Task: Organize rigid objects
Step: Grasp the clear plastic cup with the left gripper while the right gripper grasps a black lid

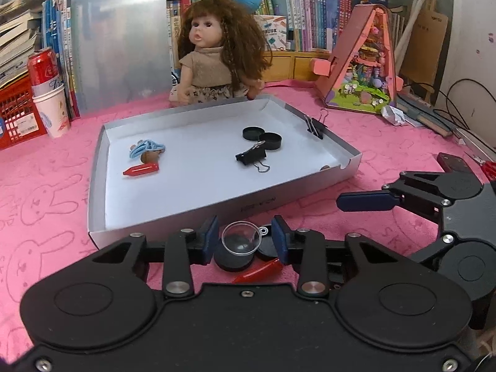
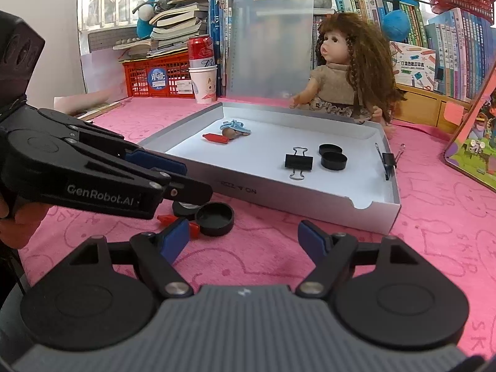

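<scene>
Tilting my left gripper (image 1: 245,241) down at the pink cloth (image 1: 46,186), its jaws sit partway in around a clear little cup (image 1: 240,237), though I can't tell if they're touching it. My right gripper (image 2: 245,241) hangs wide apart, empty. The tray (image 1: 173,217) just beyond holds black caps (image 1: 263,136), a binder clip (image 1: 251,156), a red piece (image 1: 141,170).

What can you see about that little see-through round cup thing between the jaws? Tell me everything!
The little clear cup looks like see-through plastic, shaped like a shallow round bowl with a tiny ring tab on its rim. It sits mouth up on a black round cap on the pink cloth, just outside the tray. It lies between the blue pads of the left gripper; whether they press on it, I cannot tell. It looks empty.
</scene>
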Action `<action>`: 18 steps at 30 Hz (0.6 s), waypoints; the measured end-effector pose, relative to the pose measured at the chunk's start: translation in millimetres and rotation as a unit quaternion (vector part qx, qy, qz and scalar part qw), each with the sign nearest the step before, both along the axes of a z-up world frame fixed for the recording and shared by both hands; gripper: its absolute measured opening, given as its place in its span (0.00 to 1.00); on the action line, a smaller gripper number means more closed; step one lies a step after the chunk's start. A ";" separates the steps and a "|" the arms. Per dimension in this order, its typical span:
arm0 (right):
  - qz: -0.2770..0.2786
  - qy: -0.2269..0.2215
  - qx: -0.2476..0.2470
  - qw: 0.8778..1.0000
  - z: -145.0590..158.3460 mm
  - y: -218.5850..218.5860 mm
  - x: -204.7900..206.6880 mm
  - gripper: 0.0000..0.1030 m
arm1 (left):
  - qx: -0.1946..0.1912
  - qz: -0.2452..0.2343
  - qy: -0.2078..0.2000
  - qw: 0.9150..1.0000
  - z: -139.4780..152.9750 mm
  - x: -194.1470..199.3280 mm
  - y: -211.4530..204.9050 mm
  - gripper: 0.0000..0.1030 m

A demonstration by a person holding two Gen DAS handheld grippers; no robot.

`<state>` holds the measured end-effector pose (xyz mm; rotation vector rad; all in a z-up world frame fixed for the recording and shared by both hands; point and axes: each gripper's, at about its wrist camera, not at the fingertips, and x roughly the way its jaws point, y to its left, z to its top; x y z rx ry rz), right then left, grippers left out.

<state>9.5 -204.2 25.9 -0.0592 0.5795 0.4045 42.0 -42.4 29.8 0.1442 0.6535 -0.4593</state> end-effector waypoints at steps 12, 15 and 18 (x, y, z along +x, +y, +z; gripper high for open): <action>0.004 0.001 -0.002 1.000 -1.7 6.5 2.1 0.82 | -0.007 0.012 0.029 0.999 -10.1 12.1 0.9 0.33; 0.004 0.000 -0.004 1.000 -1.6 7.8 2.7 0.82 | -0.017 0.019 0.032 0.999 -9.1 12.5 3.8 0.29; -0.005 -0.002 -0.009 1.000 -1.4 9.5 4.0 0.80 | -0.024 0.022 0.027 0.999 -4.7 10.5 9.5 0.29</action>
